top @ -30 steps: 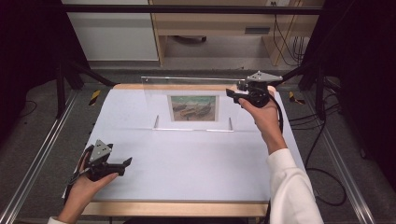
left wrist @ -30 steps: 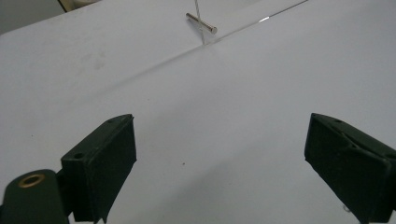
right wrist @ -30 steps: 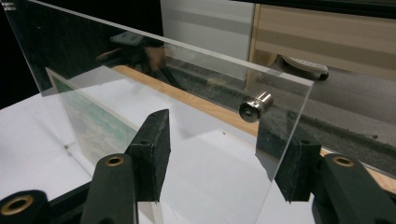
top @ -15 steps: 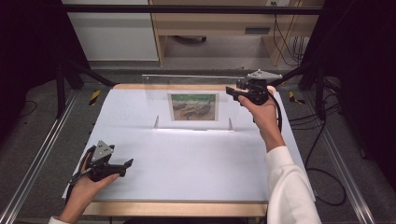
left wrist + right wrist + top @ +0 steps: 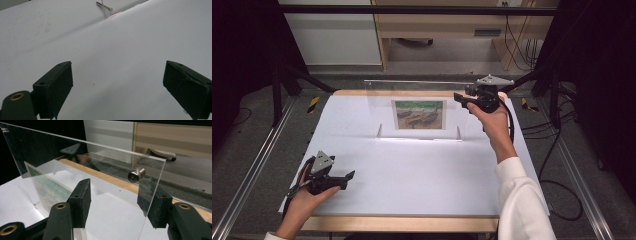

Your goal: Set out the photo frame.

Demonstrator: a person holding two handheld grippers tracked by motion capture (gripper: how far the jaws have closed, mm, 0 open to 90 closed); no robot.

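A clear acrylic panel (image 5: 377,107) stands upright across the far half of the white table top (image 5: 412,175), with a landscape picture (image 5: 419,114) mounted in its middle. My right gripper (image 5: 460,98) is at the panel's upper right edge. In the right gripper view its jaws (image 5: 120,192) straddle that edge of the panel (image 5: 62,160), one pad in front and one behind. The front pad stands clear of the sheet, so the gripper is open. A metal stud (image 5: 136,175) sits near the corner. My left gripper (image 5: 348,178) rests near the front left, open (image 5: 117,72) over bare white surface.
Two small metal feet (image 5: 379,131) hold the panel's lower edge; one pin (image 5: 104,6) appears far off in the left gripper view. Aluminium rails (image 5: 257,165) run along both sides of the table. Cables (image 5: 557,150) lie on the floor at the right.
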